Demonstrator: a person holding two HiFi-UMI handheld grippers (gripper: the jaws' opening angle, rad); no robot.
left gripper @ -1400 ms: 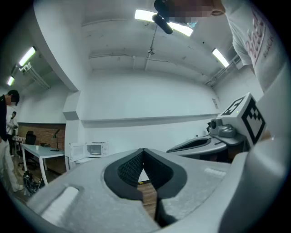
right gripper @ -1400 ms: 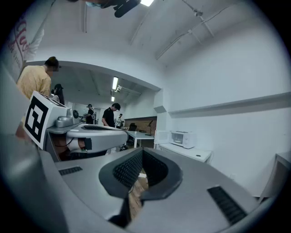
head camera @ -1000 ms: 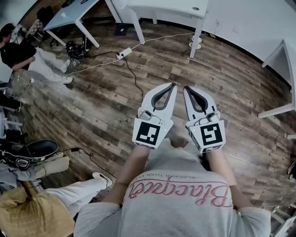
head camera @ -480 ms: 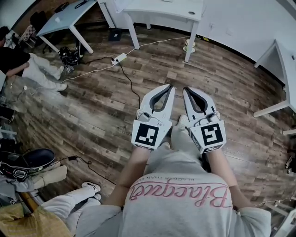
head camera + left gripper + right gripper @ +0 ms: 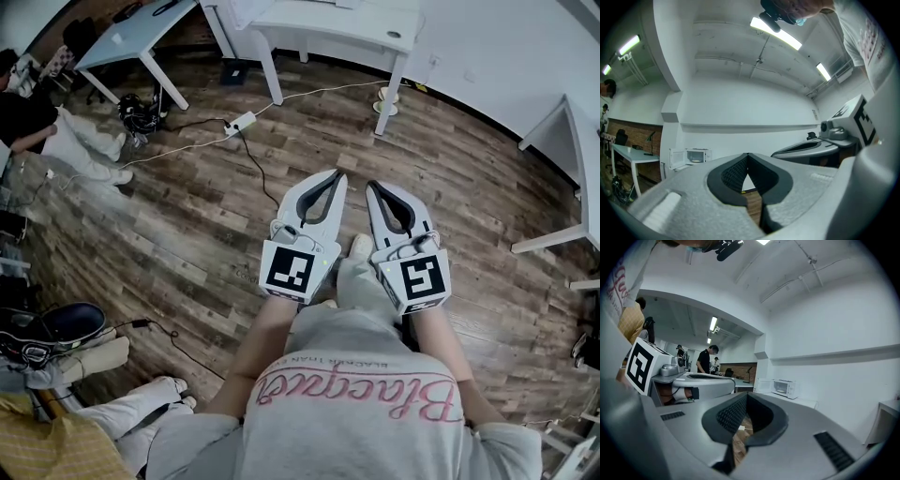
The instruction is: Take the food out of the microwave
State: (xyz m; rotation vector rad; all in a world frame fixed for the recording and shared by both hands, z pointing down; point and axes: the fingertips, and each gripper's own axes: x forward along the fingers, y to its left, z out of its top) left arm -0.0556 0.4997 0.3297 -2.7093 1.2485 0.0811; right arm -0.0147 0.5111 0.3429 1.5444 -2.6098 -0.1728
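Brown wood-plank flooring is stretching beneath the white left gripper and white right gripper, both clenched empty; a small white open-doored microwave is sitting well ahead.

Open-plan office or lab, white desks, wood floor, power strip

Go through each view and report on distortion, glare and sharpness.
Head view: strong fisheye, so the planks of the wood floor bow outward; the light is even and the picture sharp. Left gripper view: a round black vignette, the ceiling light strips blown out, the microwave tiny but readable. Right gripper view: the same vignette and curved walls; the ceiling lamp is bright, with no smear.
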